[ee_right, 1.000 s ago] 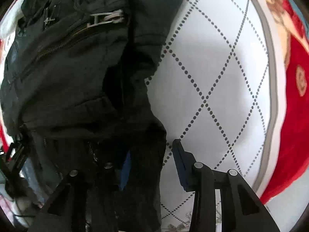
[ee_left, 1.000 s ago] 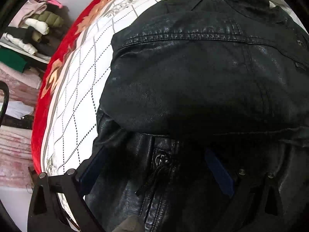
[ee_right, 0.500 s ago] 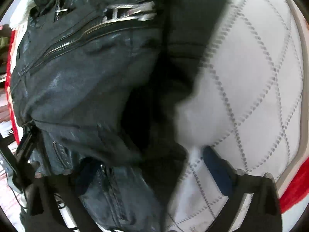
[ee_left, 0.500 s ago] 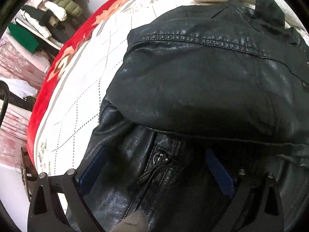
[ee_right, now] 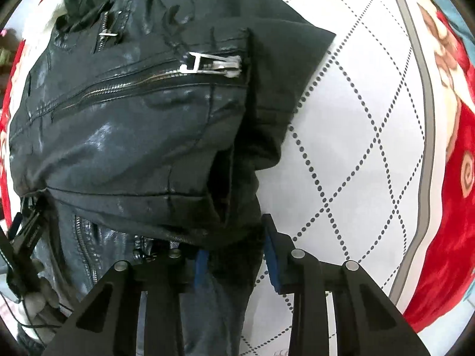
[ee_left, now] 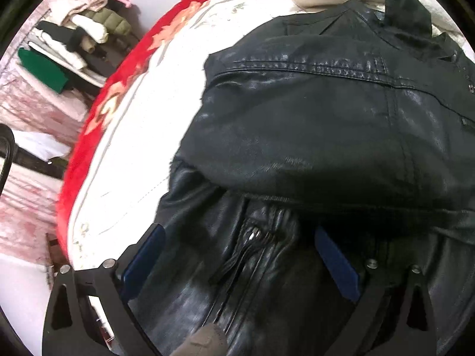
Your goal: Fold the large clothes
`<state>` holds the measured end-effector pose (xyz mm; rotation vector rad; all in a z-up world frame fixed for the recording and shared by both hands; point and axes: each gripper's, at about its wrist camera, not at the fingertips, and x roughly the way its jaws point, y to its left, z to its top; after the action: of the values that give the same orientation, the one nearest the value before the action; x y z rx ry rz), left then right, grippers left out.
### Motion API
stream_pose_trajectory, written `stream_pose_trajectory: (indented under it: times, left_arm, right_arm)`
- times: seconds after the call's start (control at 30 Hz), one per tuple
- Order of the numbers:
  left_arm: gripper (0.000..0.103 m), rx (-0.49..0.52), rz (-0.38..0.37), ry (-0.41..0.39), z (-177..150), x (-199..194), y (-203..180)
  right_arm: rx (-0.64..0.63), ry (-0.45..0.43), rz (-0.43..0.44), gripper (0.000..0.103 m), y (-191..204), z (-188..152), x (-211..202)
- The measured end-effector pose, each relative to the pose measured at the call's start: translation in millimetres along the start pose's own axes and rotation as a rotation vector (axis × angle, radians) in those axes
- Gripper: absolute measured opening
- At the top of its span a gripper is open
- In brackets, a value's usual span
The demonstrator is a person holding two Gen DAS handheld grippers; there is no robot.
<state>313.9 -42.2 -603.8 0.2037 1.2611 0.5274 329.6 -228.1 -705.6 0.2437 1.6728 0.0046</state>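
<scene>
Fingers of the left gripper (ee_left: 237,255) stand wide apart over the black leather jacket (ee_left: 326,118), its front zipper running between the blue pads, which do not press it. The right gripper (ee_right: 237,261) is closing, with the jacket's dark edge between its pads; whether they already pinch it I cannot tell. The jacket lies folded on a white quilted bedspread (ee_right: 371,148) with a red floral border, long axis running away from both cameras, collar at the far end. A silver zipper pull (ee_right: 210,63) points right.
</scene>
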Motion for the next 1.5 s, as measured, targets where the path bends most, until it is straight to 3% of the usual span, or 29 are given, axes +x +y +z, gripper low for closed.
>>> stream_pose_trajectory:
  times: [0.07, 0.17, 0.2, 0.37, 0.5, 0.63, 0.77, 0.87, 1.0, 1.07, 1.1, 1.17, 1.2, 1.23, 1.33, 1.4, 1.5]
  left_arm:
    - [0.103, -0.014, 0.038, -0.005, -7.1, -21.9, 0.5]
    - [0.103, 0.014, 0.102, -0.027, -28.8, -69.8, -9.8]
    - [0.103, 0.051, 0.127, -0.027, -41.9, -90.9, -20.1]
    - [0.103, 0.175, 0.165, 0.050, -103.1, -159.2, -74.9]
    - [0.103, 0.276, 0.148, 0.107, -162.3, -203.4, -149.2]
    - [0.103, 0.355, 0.180, 0.107, -194.8, -211.7, -213.2]
    - [0.103, 0.409, 0.226, 0.136, -204.2, -185.8, -257.0]
    - [0.103, 0.376, 0.267, 0.107, -186.0, -174.8, -253.8]
    - [0.103, 0.339, 0.391, 0.058, -159.2, -159.4, -234.1]
    - [0.103, 0.310, 0.357, 0.085, -145.9, -141.6, -210.8]
    - [0.098, 0.309, 0.337, 0.080, -142.1, -140.1, -207.6]
    - [0.069, 0.300, 0.273, 0.066, -138.6, -144.3, -202.1]
    - [0.041, 0.300, 0.239, 0.058, -136.3, -146.5, -198.1]
    - [0.022, 0.302, 0.203, 0.056, -134.9, -149.4, -196.1]
    - [0.011, 0.306, 0.161, 0.041, -132.3, -162.5, -192.7]
    - [0.010, 0.306, 0.150, 0.036, -129.8, -166.7, -189.6]
    - [0.010, 0.310, 0.128, 0.031, -125.1, -173.8, -184.4]
  right_arm:
    - [-0.008, -0.003, 0.067, 0.043, -5.0, -2.9, -11.8]
    - [-0.044, -0.030, 0.083, 0.073, -26.3, -8.7, -34.5]
    - [-0.054, -0.030, 0.078, 0.077, -34.9, -13.9, -40.4]
    - [-0.034, 0.003, 0.056, 0.077, -100.2, -39.3, -54.3]
    - [0.039, 0.020, 0.044, 0.077, -168.6, -66.4, -59.8]
    - [0.089, 0.020, 0.022, 0.077, -215.4, -69.3, -64.0]
    - [0.111, 0.006, 0.004, 0.077, -257.5, -60.3, -72.9]
    - [0.139, -0.007, 0.018, 0.077, -280.5, -51.4, -74.8]
    - [0.169, -0.011, 0.072, 0.077, -294.7, -47.4, -72.7]
    - [0.170, -0.025, 0.126, 0.077, -290.7, -41.4, -65.1]
    - [0.164, -0.046, 0.178, 0.077, -287.3, -36.1, -61.9]
    - [0.139, -0.084, 0.289, 0.077, -272.1, -23.1, -55.0]
    - [0.115, -0.104, 0.377, 0.077, -260.9, -14.5, -50.5]
    - [0.100, -0.114, 0.449, 0.077, -251.4, -7.8, -45.9]
    - [0.091, -0.106, 0.704, 0.077, -220.6, 20.3, -29.0]
    - [0.099, -0.075, 0.806, 0.077, -200.7, 39.8, -13.4]
    - [0.110, -0.008, 0.868, 0.077, -170.3, 60.4, 12.4]
